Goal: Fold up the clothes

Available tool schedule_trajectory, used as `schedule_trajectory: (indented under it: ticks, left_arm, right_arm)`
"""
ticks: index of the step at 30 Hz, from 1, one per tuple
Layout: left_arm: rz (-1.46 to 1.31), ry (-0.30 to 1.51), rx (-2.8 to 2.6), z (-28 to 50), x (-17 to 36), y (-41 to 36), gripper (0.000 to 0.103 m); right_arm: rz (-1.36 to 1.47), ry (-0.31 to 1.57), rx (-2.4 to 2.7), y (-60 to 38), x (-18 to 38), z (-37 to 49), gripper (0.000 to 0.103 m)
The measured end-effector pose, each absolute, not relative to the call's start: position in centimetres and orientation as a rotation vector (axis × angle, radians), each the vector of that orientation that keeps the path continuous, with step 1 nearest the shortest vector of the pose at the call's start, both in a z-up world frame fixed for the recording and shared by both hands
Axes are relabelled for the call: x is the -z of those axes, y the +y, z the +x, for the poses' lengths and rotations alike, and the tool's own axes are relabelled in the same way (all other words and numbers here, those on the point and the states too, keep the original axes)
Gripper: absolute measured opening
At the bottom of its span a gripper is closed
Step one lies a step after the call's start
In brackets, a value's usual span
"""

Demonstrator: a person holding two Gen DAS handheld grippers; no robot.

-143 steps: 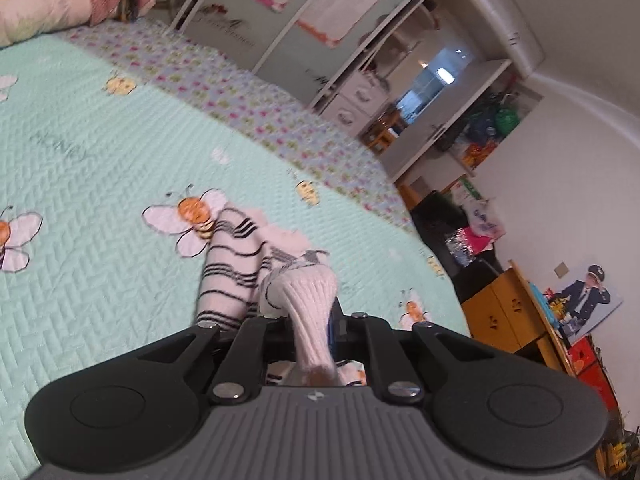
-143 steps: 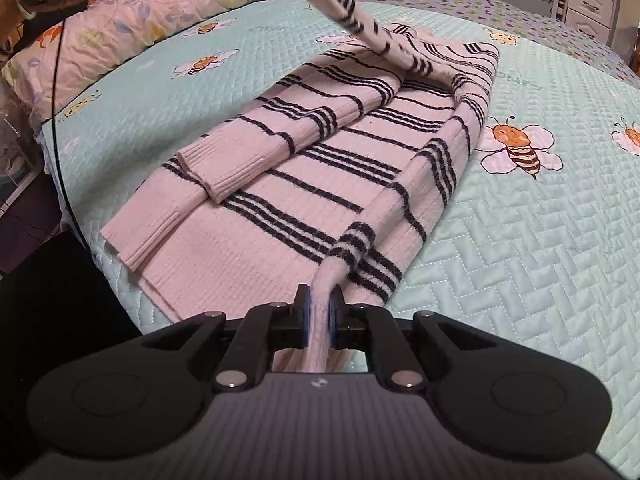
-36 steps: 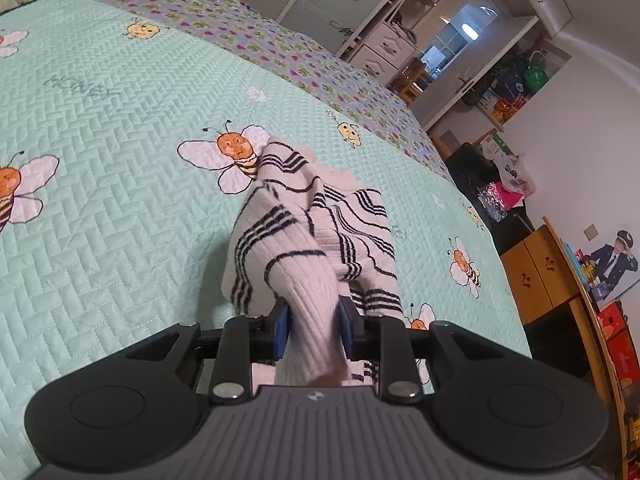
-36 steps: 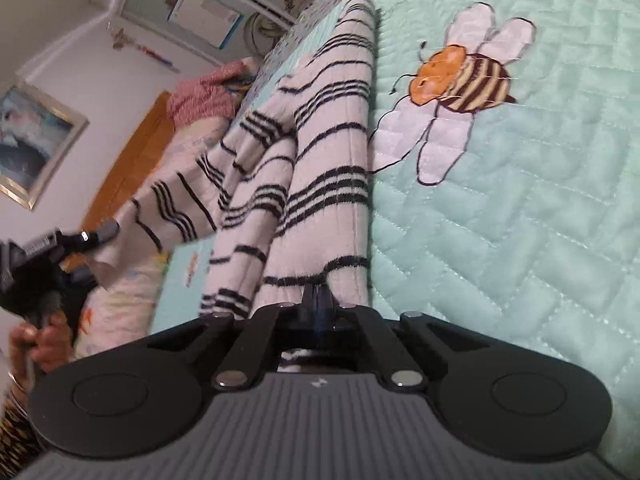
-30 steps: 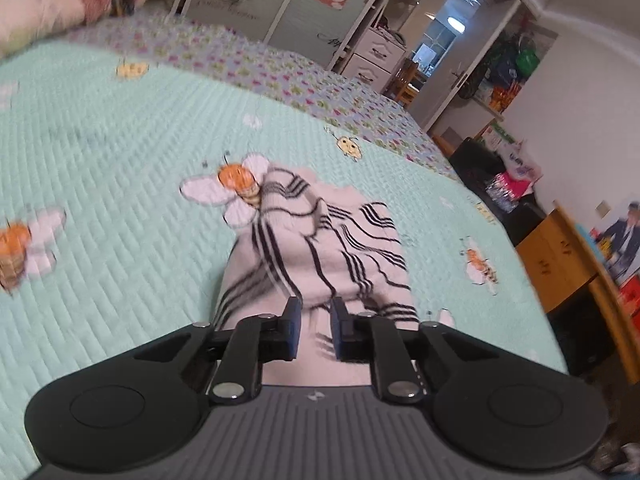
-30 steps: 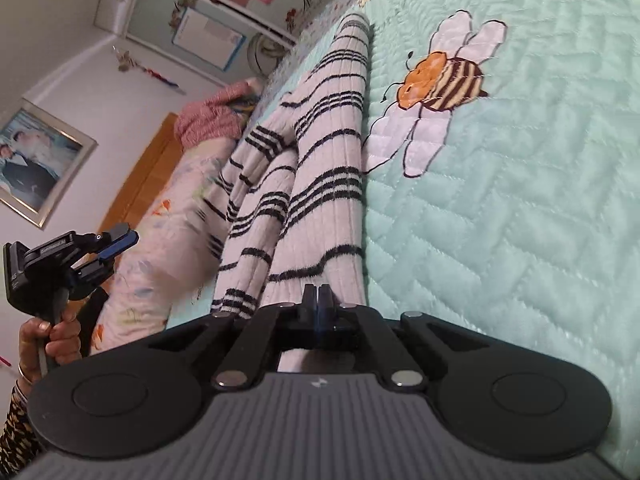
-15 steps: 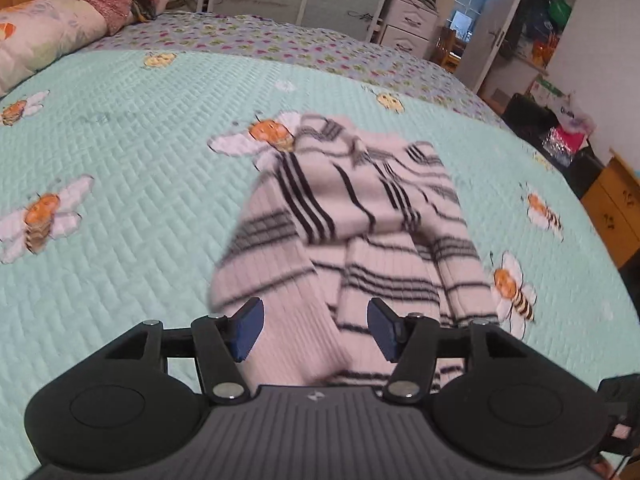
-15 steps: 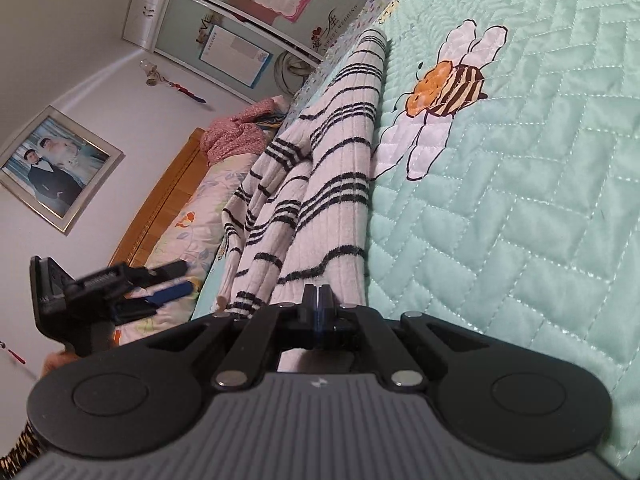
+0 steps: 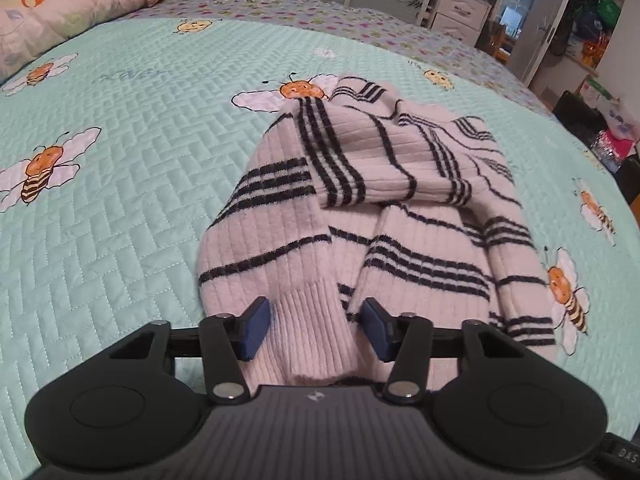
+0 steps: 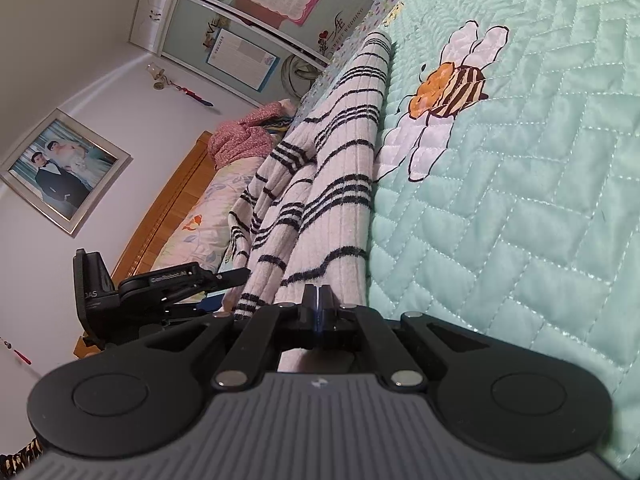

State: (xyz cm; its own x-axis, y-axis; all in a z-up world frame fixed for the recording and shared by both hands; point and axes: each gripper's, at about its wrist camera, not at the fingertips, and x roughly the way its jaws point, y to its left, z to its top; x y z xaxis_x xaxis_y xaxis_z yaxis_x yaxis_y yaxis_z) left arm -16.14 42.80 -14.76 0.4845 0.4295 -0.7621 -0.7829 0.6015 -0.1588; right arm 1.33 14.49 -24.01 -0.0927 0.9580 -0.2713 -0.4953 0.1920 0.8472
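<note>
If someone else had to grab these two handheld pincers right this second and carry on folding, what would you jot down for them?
Left gripper: open, its jaws have just been closing a little; the sweater's ribbed cuff lies between the pads, apparently not pinched.
Right gripper: shut, low at the near edge of the sweater; whether it pinches any fabric I cannot tell.
Sweater: pink with dark stripes, lying bunched on the bee-print bedspread, sleeves folded in over the body.
Done: sleeves brought in, cuff laid down.
Left: probably smooth the bundle and fold the body over to finish.
</note>
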Motion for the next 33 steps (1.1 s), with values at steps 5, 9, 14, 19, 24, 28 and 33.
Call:
schedule_trajectory:
  ticks: [5, 9, 14, 19, 24, 28, 33]
  left_arm:
    - [-0.477, 0.783, -0.803, -15.7, 14.2, 42.3, 0.020]
    - [-0.458, 0.806, -0.805, -15.7, 13.7, 42.5, 0.013]
    - [-0.419, 0.828, -0.811, -15.8, 13.2, 42.3, 0.010]
    - [-0.368, 0.846, -0.826, -15.5, 12.2, 42.2, 0.009]
    - [-0.309, 0.842, -0.858, -15.3, 10.2, 42.2, 0.008]
    - [-0.257, 0.822, -0.868, -15.0, 7.8, 42.3, 0.008]
    - [-0.170, 0.812, -0.865, -13.8, 5.0, 41.9, 0.008]
  right_arm:
    - [0.581, 1.045, -1.337, 14.7, 24.1, 1.4, 0.000]
    - [0.582, 1.042, -1.338, 14.7, 24.1, 1.3, 0.000]
    - [0.586, 1.040, -1.341, 14.6, 24.2, 1.2, 0.000]
    - [0.598, 1.038, -1.350, 14.6, 24.3, 1.3, 0.000]
    - [0.618, 1.036, -1.364, 14.4, 24.5, 1.5, 0.003]
    - [0.634, 1.036, -1.373, 14.4, 24.5, 1.6, 0.003]
    - [0.652, 1.036, -1.383, 14.3, 24.5, 1.7, 0.004]
